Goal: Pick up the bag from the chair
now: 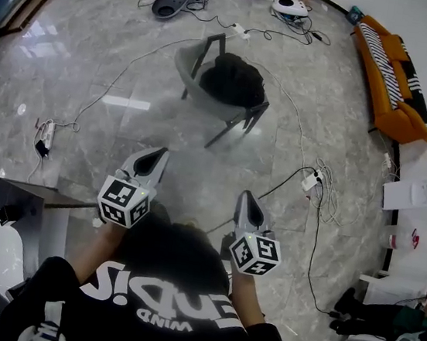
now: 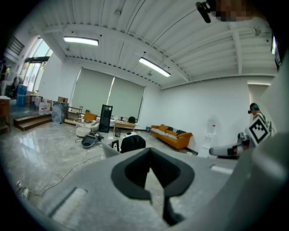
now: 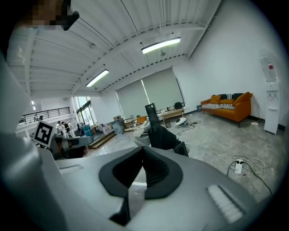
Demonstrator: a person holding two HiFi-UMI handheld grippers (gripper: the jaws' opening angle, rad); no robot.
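- Black bag (image 1: 233,81) sits on the seat of the grey chair (image 1: 187,65), out on the marble floor (image 1: 96,57) and well ahead of both grippers.
- Left gripper (image 1: 158,154): fingers closed tip to tip, nothing held. Only floor shows through the slot behind the tips.
- Right gripper (image 1: 247,198): same, fingers together and empty.
- Both are held out in front of the person, tilted slightly down and aimed roughly at the chair. Neither touches the chair or the bag.
- Orange sofa (image 1: 390,72) stands along the right wall.
- White power strip (image 1: 310,180) lies on the floor, right of the right gripper.
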